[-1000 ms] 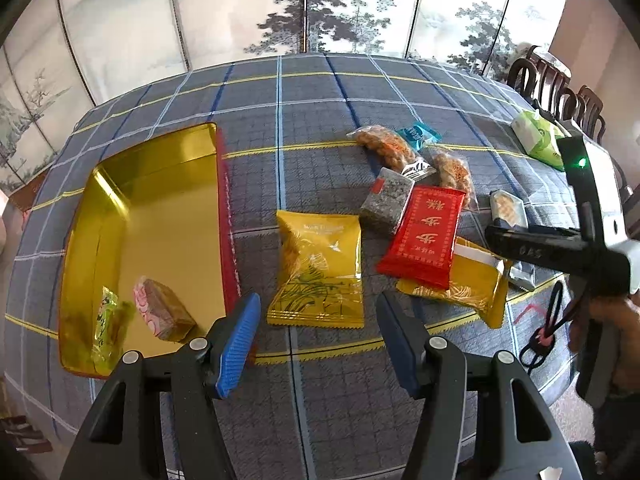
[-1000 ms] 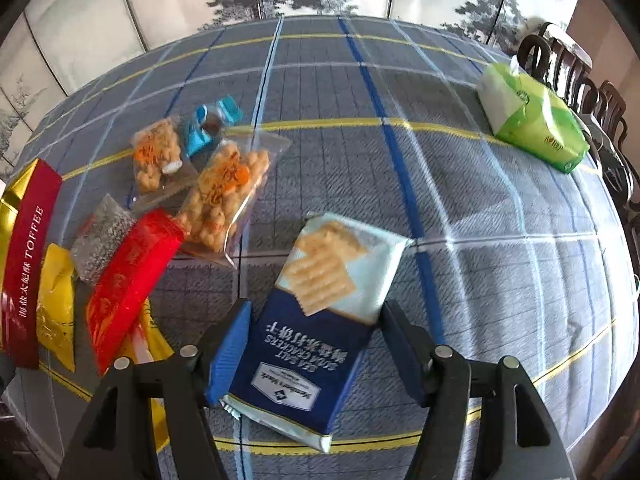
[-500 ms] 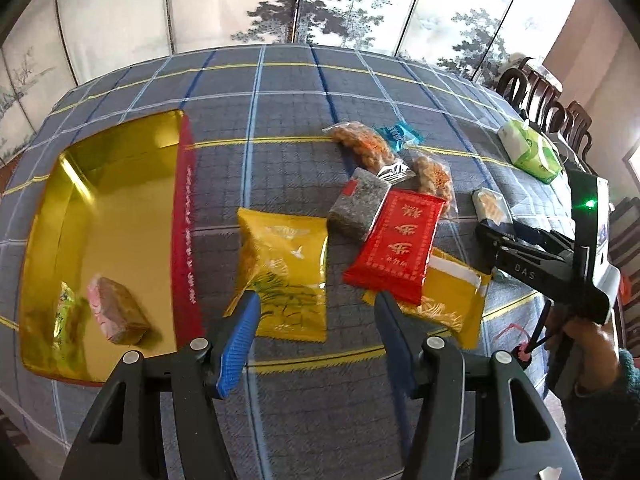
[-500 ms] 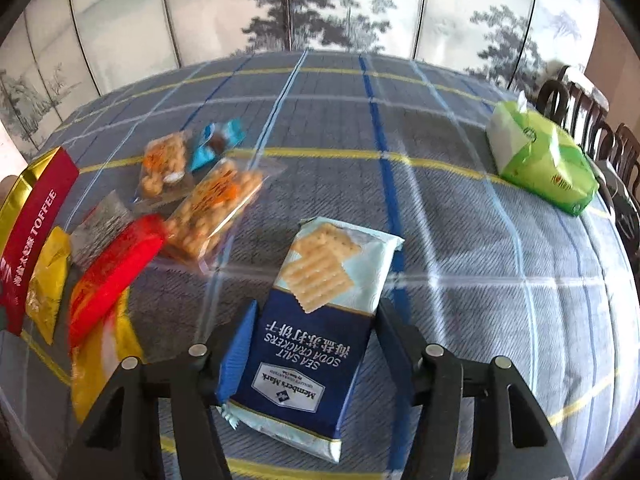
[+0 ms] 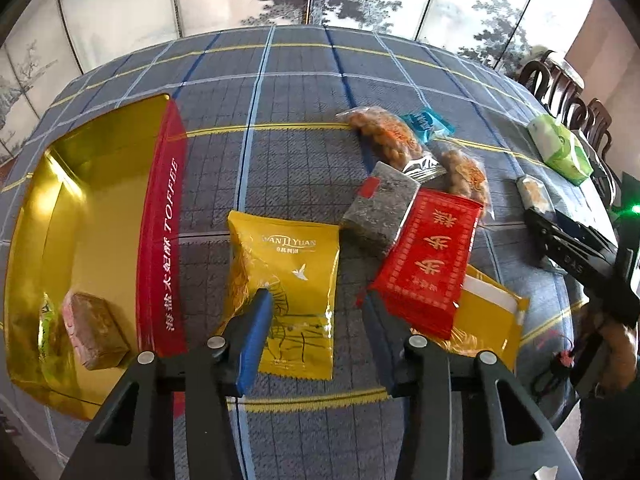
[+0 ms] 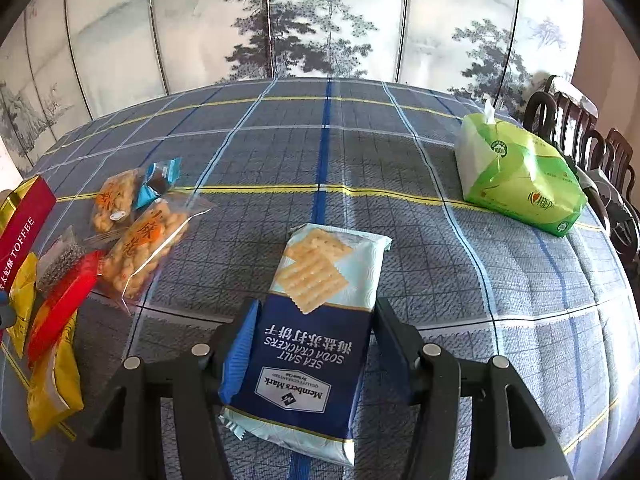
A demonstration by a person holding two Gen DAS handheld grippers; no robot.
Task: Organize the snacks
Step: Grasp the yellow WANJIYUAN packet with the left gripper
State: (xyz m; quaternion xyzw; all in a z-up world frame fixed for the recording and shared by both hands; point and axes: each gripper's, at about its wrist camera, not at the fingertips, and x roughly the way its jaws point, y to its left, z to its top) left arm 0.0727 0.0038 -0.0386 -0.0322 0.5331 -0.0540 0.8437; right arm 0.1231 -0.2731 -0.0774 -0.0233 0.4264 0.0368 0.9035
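A yellow snack packet (image 5: 288, 264) lies flat on the plaid tablecloth. My left gripper (image 5: 316, 304) hovers over its near end with its jaws closing; the left fingertip overlaps the packet's edge and the right one stands clear of it. Left of it is the gold toffee tin (image 5: 100, 220), holding a pink-wrapped block (image 5: 96, 332) and a small green packet (image 5: 46, 328). My right gripper (image 6: 316, 308) is shut on the blue soda cracker pack (image 6: 320, 320), its fingers against both long sides. In the left wrist view that gripper (image 5: 560, 240) is at the right.
A red packet (image 5: 432, 260), a grey packet (image 5: 380, 208), a second yellow packet (image 5: 488, 320), two clear bags of nuts (image 5: 384, 136) and a blue candy (image 5: 424, 122) lie clustered mid-table. A green tissue pack (image 6: 516, 172) sits far right, near dark chairs (image 6: 580, 140).
My left gripper has sunk toward the yellow packet and its jaws have narrowed. The right gripper's fingers have closed onto the cracker pack, which now sits straight between them, and its view has tilted up.
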